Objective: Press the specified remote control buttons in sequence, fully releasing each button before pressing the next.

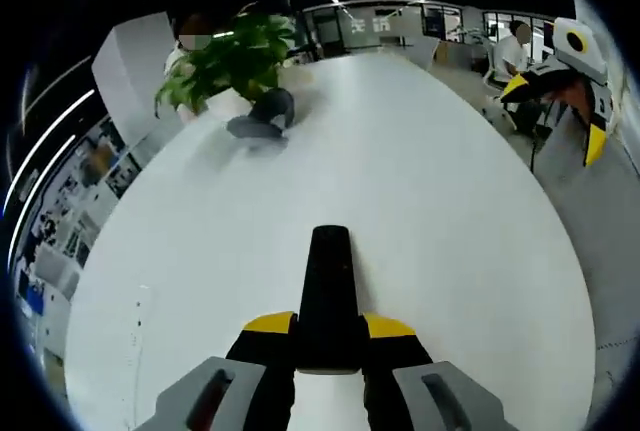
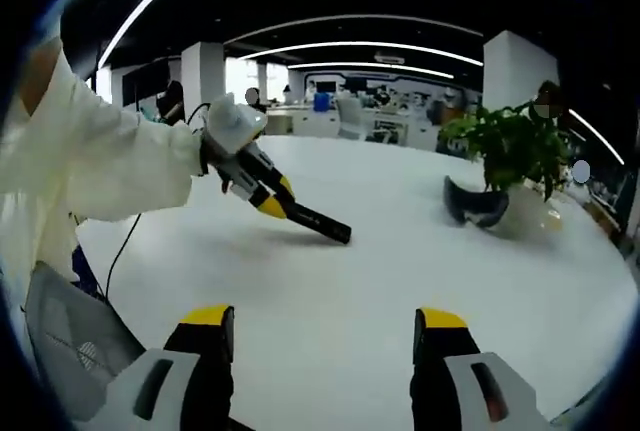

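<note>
- Remote control (image 1: 330,291): one long, slim black bar, clamped at its near end between the yellow-tipped jaws of the left gripper (image 1: 329,327). It points away from the gripper over the white bench (image 1: 450,211). Its buttons cannot be made out.
- In the right gripper view the same remote control (image 2: 318,222) sticks out of the left gripper (image 2: 272,199), slanting down so its far tip is at or just above the bench (image 2: 330,301); contact cannot be told. A pale sleeve (image 2: 90,166) reaches in from the left behind that gripper.
- Open room: the bench is wide and bare around the remote, with clear white surface ahead and to both sides. Its curved edge runs along the left and right in the left gripper view, well apart from the remote.
- Right gripper (image 2: 322,336): jaws stand wide apart with nothing between them, raised over the bare bench. In the left gripper view it (image 1: 560,76) shows at the upper right, beyond the bench edge.
- At the far end of the bench stand one leafy potted plant (image 1: 235,56) and, just beside it, one dark headset-like object (image 1: 262,116). Both are well apart from the remote.
- Count: one remote, two grippers, one plant, one dark object.
- Beyond the bench lies an open office with ceiling light strips, and a seated person (image 1: 512,51) in the distance.
</note>
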Motion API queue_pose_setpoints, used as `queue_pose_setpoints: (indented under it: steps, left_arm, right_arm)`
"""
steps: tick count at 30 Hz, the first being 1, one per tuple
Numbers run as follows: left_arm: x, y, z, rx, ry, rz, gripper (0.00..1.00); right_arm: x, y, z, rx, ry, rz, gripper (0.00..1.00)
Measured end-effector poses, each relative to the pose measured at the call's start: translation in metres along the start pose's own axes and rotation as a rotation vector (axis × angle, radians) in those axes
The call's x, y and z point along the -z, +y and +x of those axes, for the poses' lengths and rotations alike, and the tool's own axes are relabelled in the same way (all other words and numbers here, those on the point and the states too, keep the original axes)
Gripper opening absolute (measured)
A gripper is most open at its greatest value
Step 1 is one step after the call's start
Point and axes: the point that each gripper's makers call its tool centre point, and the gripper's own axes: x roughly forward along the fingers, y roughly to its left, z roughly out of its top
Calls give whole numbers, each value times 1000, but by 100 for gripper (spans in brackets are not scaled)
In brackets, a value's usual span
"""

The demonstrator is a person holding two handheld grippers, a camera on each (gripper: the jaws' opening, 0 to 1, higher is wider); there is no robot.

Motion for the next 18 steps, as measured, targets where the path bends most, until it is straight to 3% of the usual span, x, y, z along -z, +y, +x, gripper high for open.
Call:
queue_pose_setpoints:
  steps: [18]
  left_arm:
    - [14, 70, 28, -23, 71, 31, 23]
  right_arm:
    - [7, -1, 2, -1, 39, 5, 71]
